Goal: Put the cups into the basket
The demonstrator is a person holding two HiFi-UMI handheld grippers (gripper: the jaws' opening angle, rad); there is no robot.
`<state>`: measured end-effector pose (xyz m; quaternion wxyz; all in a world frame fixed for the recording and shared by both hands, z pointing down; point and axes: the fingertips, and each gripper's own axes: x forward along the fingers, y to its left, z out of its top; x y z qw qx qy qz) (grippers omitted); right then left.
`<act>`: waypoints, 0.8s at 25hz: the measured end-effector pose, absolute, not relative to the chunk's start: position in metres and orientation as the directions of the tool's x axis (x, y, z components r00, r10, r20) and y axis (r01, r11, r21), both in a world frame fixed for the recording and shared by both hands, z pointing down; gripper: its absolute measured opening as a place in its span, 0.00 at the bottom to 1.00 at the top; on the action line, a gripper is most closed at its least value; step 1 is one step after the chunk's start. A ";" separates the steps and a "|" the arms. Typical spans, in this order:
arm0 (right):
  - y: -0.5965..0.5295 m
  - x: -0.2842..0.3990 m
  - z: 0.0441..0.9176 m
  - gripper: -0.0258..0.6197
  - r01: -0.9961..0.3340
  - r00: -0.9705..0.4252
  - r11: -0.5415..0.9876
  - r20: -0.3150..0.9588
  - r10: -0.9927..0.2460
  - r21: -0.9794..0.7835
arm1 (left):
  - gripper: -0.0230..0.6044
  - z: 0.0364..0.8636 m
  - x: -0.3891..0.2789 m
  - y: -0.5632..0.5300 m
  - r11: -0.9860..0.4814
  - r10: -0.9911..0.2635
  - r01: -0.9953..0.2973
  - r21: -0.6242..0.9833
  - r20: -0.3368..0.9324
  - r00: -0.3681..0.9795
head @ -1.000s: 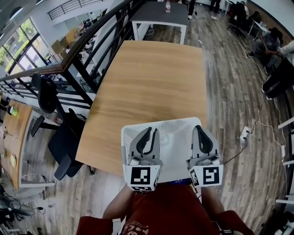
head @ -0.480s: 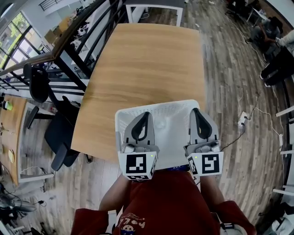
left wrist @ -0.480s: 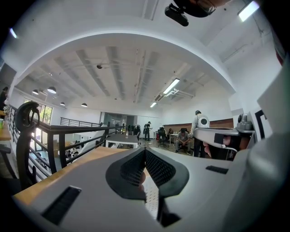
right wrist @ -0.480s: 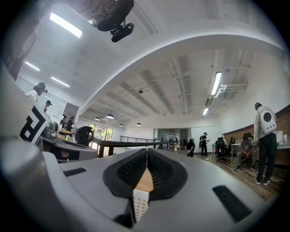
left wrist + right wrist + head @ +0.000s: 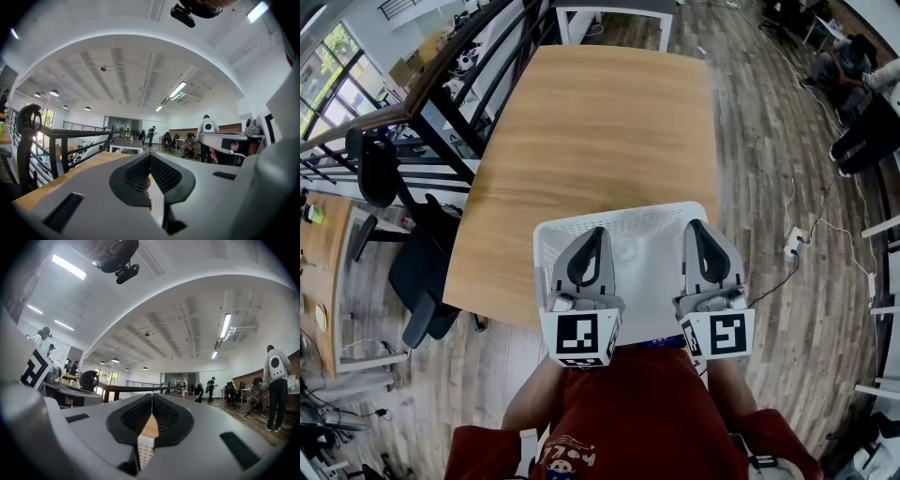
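Hovering level over the white perforated plastic basket (image 5: 619, 214) at the light wooden table's (image 5: 591, 122) near edge, left gripper (image 5: 599, 233) and right gripper (image 5: 697, 227) are both pinched together, empty.

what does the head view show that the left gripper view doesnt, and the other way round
Only the head view: the white basket's full outline under both grippers, the person's red shirt, and the power strip on the floor.

Only the left gripper view: the ceiling lights.

Both: the left gripper with its jaws together on nothing, the wooden table, the dark railing, and a bit of basket mesh.
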<state>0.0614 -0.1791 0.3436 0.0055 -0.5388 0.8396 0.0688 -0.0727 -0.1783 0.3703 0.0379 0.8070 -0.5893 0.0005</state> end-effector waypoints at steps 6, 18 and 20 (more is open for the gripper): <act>-0.178 0.060 0.344 0.06 -0.903 -0.423 0.413 -0.081 -0.902 0.115 | 0.05 0.370 -0.074 -0.177 -0.301 -0.952 -0.951 0.065 0.039 0.304; -0.180 0.056 0.344 0.06 -0.899 -0.432 0.422 -0.077 -0.899 0.116 | 0.05 0.368 -0.077 -0.177 -0.293 -0.955 -0.954 0.067 0.035 0.296; -0.180 0.057 0.344 0.06 -0.899 -0.433 0.423 -0.077 -0.898 0.116 | 0.05 0.368 -0.076 -0.177 -0.290 -0.956 -0.955 0.065 0.032 0.292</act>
